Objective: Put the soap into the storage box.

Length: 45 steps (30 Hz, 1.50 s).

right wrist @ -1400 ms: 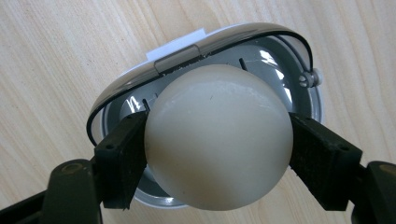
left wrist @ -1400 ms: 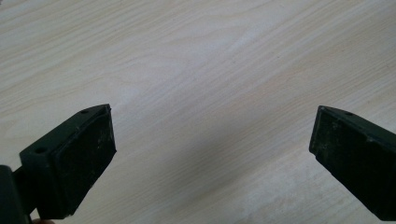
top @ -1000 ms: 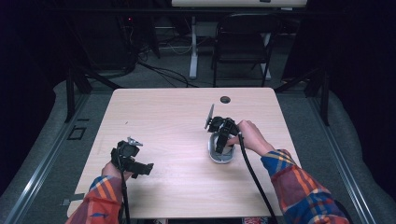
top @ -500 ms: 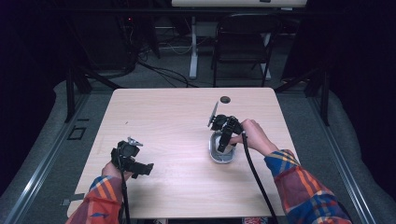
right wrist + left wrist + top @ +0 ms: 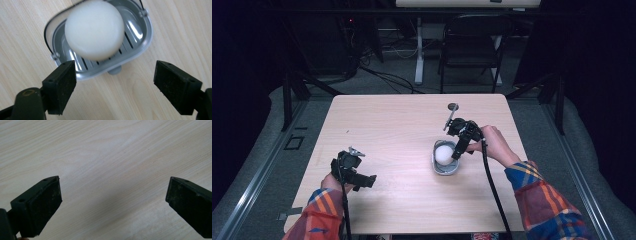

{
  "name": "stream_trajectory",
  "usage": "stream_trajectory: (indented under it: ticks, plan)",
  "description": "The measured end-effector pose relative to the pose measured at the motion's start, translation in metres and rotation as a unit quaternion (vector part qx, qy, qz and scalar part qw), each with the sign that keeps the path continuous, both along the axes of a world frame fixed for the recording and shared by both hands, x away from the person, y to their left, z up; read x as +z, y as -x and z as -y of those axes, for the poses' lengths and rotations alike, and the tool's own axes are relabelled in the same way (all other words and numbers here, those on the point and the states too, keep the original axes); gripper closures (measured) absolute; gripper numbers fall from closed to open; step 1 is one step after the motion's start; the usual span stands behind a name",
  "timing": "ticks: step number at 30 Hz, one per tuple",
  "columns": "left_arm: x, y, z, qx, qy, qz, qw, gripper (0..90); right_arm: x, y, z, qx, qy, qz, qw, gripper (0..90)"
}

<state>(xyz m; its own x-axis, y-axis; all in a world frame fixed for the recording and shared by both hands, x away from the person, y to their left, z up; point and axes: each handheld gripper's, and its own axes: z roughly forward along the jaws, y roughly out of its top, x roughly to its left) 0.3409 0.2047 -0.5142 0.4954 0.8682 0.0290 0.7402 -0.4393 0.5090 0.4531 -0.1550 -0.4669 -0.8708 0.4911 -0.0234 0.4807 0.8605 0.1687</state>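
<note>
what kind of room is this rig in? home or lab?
Probably a lab or recording studio, not a home. A bare wooden table stands on grey carpet amid dark surroundings, with cables trailing across the floor behind it and a folding chair beyond. The sole prop is a white soap in a grey dish.

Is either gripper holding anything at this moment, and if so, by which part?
Nothing is held. The right gripper is open above the white soap in its grey dish; the left gripper is open over bare table.
</note>
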Motion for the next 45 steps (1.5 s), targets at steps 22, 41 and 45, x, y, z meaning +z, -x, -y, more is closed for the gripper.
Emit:
stream_trajectory:
  ticks: [22, 41, 45]
  plan:
    - [0.000, 0.000, 0.000, -0.002, 0.000, -0.001, 1.0000, 0.3, 0.005, 0.029, 0.057, -0.044, -0.004, 0.029, 0.9986, 1.3]
    - [0.000, 0.000, 0.001, -0.003, -0.001, 0.000, 1.0000, 0.3, -0.033, 0.069, 0.111, -0.103, 0.010, 0.042, 0.9938, 0.0]
    - [0.001, 0.000, 0.001, -0.003, -0.002, 0.002, 1.0000, 0.3, -0.046, 0.078, 0.116, -0.112, 0.010, 0.031, 0.9932, 0.0]
